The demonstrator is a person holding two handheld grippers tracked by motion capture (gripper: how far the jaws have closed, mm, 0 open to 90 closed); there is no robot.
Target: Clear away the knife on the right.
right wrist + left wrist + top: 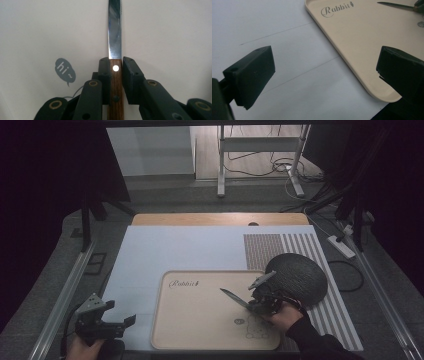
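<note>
Between the flat black jaws of the right gripper [256, 301], a knife with a brown wooden handle and a slim polished steel blade [115, 37] is being clamped by its riveted handle, the pads pressing its two sides. The blade is pointing straight out ahead of the jaws, over the smooth bare bed of the beige rounded-corner plastic tray [200, 320]. Just behind this gripper, a dark, rough-textured dome-shaped cover [297, 277] is sitting on the striped mat [320, 260]. Beside the jaws, a small grey speech-bubble print reading "hi" [64, 70] is showing on the tray. Well apart, the left gripper [117, 324] is hovering over the pale smooth sheet [150, 260] with its blocky jaws standing wide and nothing between them, the tray's curved corner lying just ahead.
</note>
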